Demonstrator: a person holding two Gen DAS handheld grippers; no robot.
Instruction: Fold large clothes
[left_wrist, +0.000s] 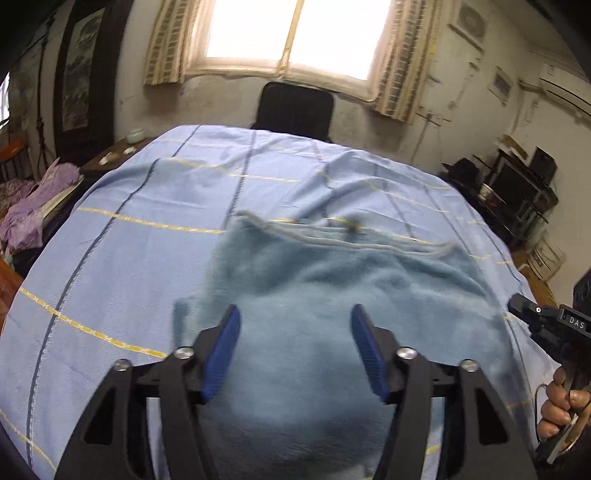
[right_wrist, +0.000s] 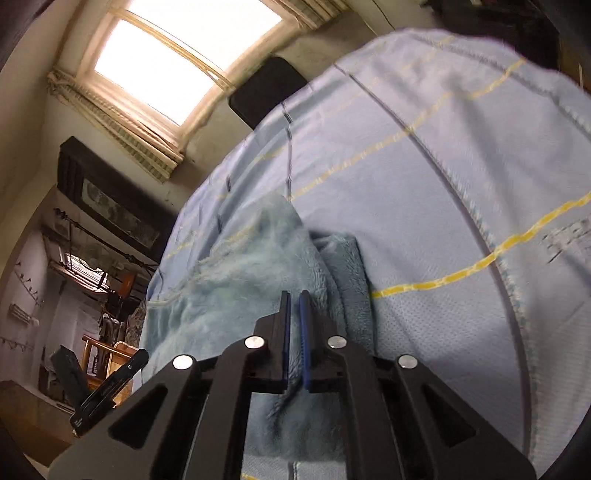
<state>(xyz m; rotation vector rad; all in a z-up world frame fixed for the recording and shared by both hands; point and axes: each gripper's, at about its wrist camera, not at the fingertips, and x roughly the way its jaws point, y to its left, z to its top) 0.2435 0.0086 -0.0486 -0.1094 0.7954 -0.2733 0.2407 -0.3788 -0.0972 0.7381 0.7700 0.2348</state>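
A fluffy teal-blue garment (left_wrist: 332, 280) lies spread on a light blue sheet with yellow and dark stripes (left_wrist: 129, 229). My left gripper (left_wrist: 293, 317) hovers over the garment's near part, jaws wide open and empty. The right gripper's body shows at the far right edge of the left wrist view (left_wrist: 543, 321). In the right wrist view my right gripper (right_wrist: 294, 295) is shut on a raised fold of the same garment (right_wrist: 240, 280), which bunches up around the blue pads (right_wrist: 304, 332). The sheet (right_wrist: 443, 184) stretches away to the right.
A black chair back (left_wrist: 295, 109) stands beyond the table under a bright window (left_wrist: 295, 33). Purple cloth (left_wrist: 33, 199) is piled at the left. Dark shelves with equipment (left_wrist: 517, 188) stand at the right. The left gripper's side (right_wrist: 107, 391) shows low left in the right wrist view.
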